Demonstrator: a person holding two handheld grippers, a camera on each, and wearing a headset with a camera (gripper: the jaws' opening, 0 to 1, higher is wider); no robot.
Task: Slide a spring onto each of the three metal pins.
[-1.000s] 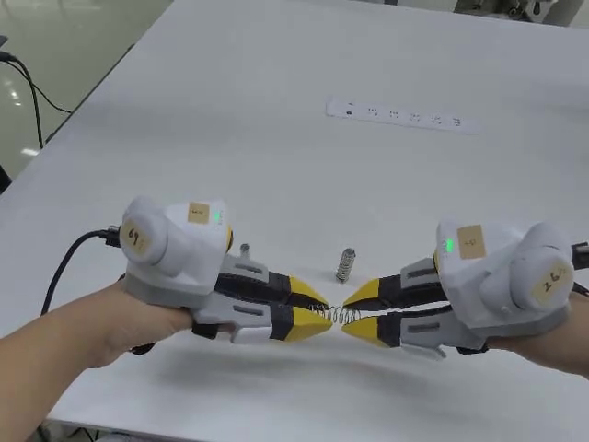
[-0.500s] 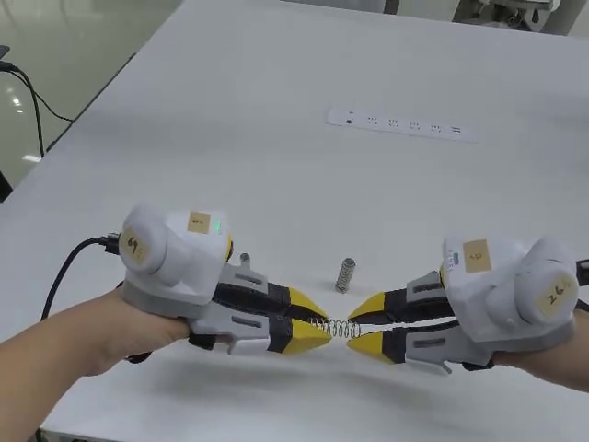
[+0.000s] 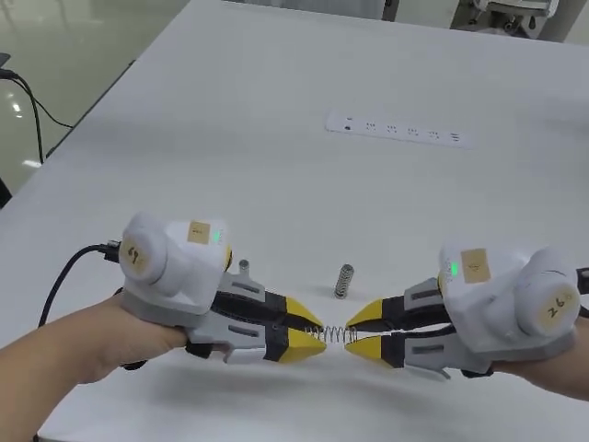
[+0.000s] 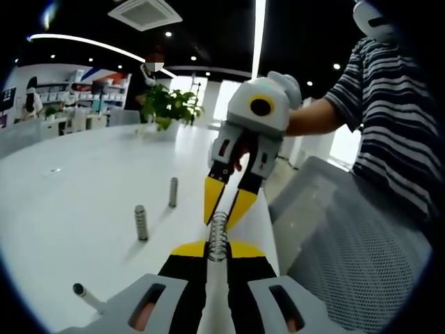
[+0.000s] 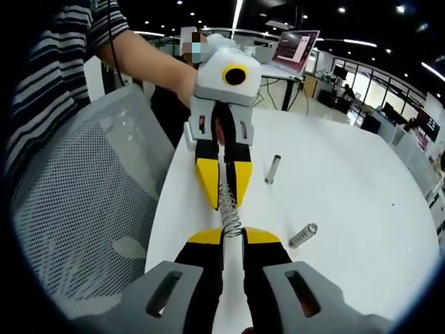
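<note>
White table (image 3: 276, 74) bearing power strip (image 3: 398, 130), 1 spring-fitted pin (image 3: 344, 280), 1 bare pin (image 3: 244, 267). Loose spring (image 3: 336, 333) spans left gripper (image 3: 321, 332) and right gripper (image 3: 351, 333), each gripper's jaws pinching 1 end.

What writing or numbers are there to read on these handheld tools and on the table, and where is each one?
"26": handwritten on the round white end of the right gripper.
"5", or perhaps "S": on the round end of the left gripper.
Tan sticker atop each gripper: too blurred to read.
Power strip markings: too small to read.
</note>
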